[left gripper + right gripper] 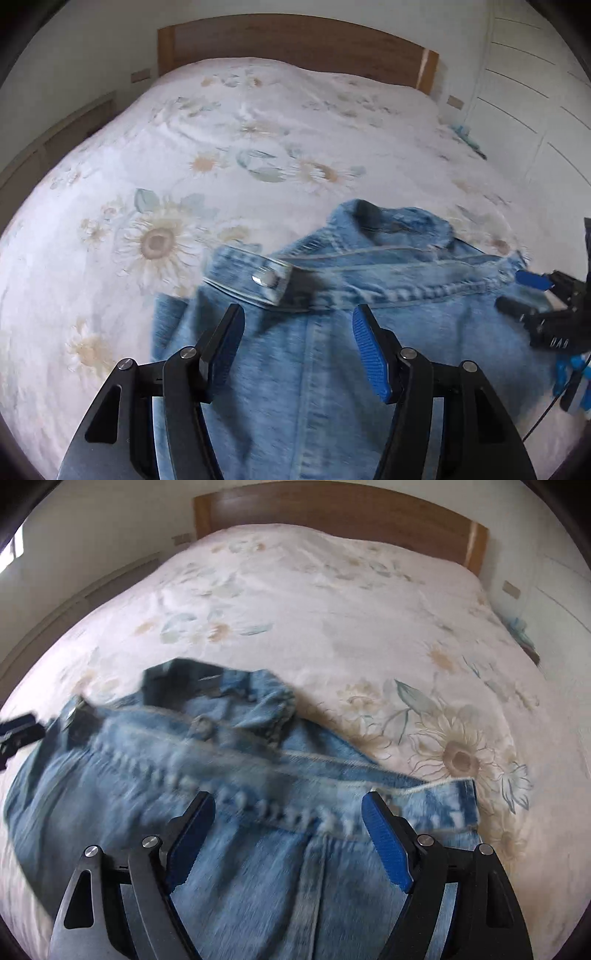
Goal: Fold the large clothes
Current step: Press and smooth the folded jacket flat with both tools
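Nearest you: your left hand-held gripper (298, 314), jaws spread wide, nothing between the blue pads, poised over the denim. Your right hand-held gripper (289, 801), likewise spread and empty, stood over the same garment near its stitched band.

Beneath both: one denim jacket (332, 350), light-wash, lying on the bed (184, 147) at the near edge, collar (221, 694) bunched toward the headboard, a buttoned tab (258, 275) turned up on its left side. Cloth was blurred in both views.

Beyond: floral bedspread, rumpled; wooden headboard (295, 40); white wardrobe doors (535, 110) at right.

Risks, as I judged them: the heavy denim could slip from a shallow pinch; a grip taken through the bunched collar could catch two layers and spoil the fold; the metal button could deflect a pad.

Writing: pale characters on the right hand-held gripper's body, seen from the left camera, too small to read surely. No garment label visible.
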